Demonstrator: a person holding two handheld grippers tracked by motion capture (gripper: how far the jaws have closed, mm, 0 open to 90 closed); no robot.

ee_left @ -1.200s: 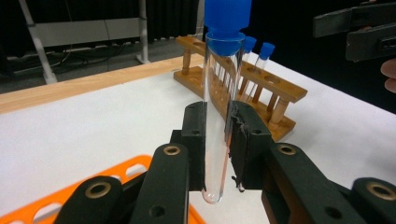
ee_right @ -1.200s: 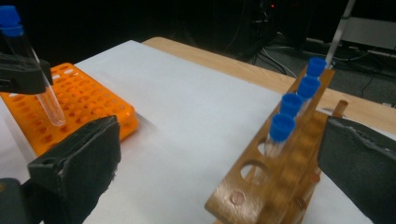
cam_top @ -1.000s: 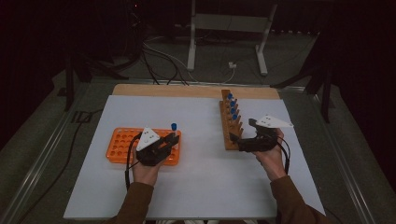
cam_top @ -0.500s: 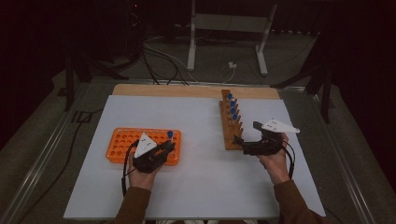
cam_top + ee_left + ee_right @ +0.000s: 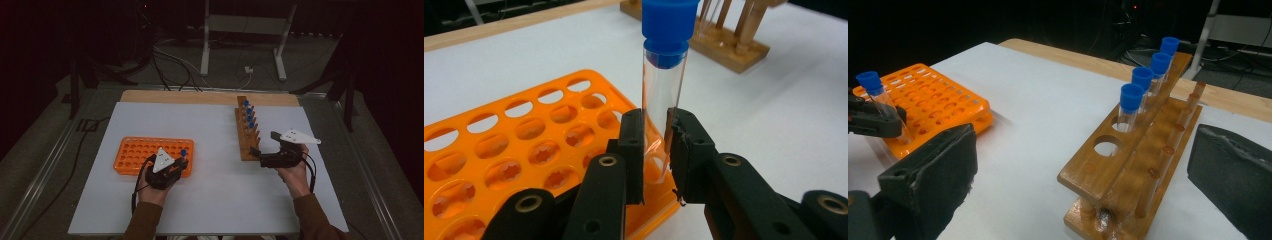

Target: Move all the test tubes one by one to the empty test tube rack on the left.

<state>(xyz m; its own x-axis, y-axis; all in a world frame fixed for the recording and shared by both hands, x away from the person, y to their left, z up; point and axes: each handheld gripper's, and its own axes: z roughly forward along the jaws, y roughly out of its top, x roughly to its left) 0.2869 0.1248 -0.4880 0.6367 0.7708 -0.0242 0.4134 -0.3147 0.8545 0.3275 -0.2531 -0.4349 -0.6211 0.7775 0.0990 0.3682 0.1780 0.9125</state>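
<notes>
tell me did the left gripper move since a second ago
Yes: the left gripper, shut on the blue-capped tube, came down toward the orange rack.

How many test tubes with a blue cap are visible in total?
5. Four stand in a row in the wooden rack, at and. The fifth tube is held by the left gripper over a corner hole of the orange rack.

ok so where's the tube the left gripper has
The blue-capped test tube stands upright, clamped in the left gripper, over the near right corner of the orange rack, left of the wooden rack in the high view.
</notes>
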